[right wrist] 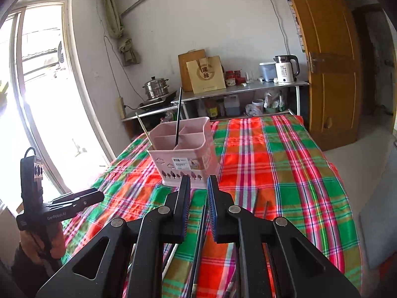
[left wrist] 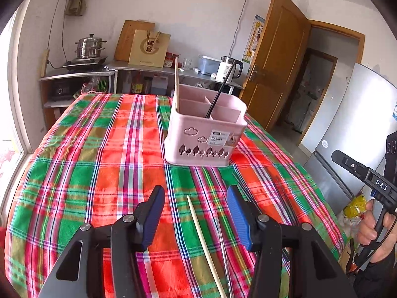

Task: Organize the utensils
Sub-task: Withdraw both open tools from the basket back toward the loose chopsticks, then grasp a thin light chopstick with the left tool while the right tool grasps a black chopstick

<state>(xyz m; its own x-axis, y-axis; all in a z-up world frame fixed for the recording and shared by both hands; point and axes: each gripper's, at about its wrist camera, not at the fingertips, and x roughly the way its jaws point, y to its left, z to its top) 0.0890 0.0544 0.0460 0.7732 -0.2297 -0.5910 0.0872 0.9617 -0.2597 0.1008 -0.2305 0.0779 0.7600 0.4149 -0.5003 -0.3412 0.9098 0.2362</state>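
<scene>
A pink divided utensil basket (left wrist: 206, 136) stands on the plaid tablecloth; it also shows in the right wrist view (right wrist: 184, 159). A wooden chopstick (left wrist: 176, 84) and a black chopstick (left wrist: 220, 92) stand in it. My left gripper (left wrist: 196, 198) is open above a pale chopstick (left wrist: 206, 245) and a thin metal utensil (left wrist: 223, 248) lying on the cloth. My right gripper (right wrist: 198, 186) has its jaws narrowly apart, with a dark chopstick (right wrist: 198, 243) lying on the cloth below the gap; contact is unclear.
The plaid-covered table (left wrist: 99, 149) fills the foreground. Behind it a steel counter (right wrist: 243, 89) holds a kettle, a paper bag and jars; a steamer pot (left wrist: 89, 47) sits at left. A wooden door (right wrist: 330, 62) and a fridge (left wrist: 359, 124) stand to the right.
</scene>
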